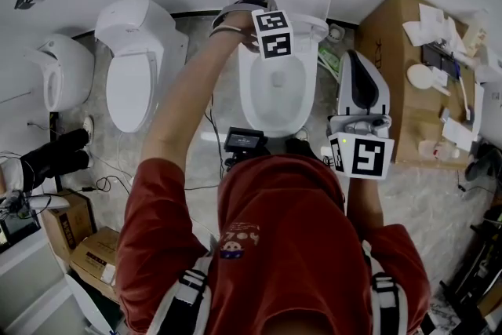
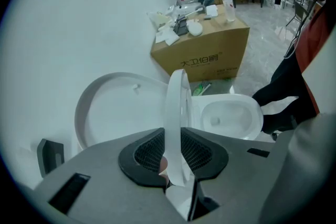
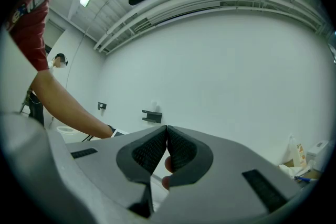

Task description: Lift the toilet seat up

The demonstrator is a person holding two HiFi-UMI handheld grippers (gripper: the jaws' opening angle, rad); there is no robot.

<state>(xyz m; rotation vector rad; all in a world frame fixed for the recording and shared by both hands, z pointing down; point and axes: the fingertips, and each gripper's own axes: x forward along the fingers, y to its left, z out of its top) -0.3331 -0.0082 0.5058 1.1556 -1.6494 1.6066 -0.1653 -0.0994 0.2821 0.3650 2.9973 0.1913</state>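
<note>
White wall (image 2: 79,34) at the back. Left gripper (image 2: 176,157) pinches the toilet seat (image 2: 177,107) rim; seat stands edge-on, apparently near upright, lid (image 2: 115,110) just behind. Right gripper (image 3: 167,139) is closed, empty, farther off.

Your white toilet seat (image 2: 176,102) stands raised, edge-on and nearly upright, its rim clamped between your left gripper's (image 2: 174,139) fingers (image 2: 149,150).

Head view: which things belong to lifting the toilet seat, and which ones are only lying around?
Job: toilet seat, clamped edge-on in the left gripper; toilet bowl; raised lid.
Lying about: cardboard box; neighbouring toilet; right gripper, shut and empty.
</note>
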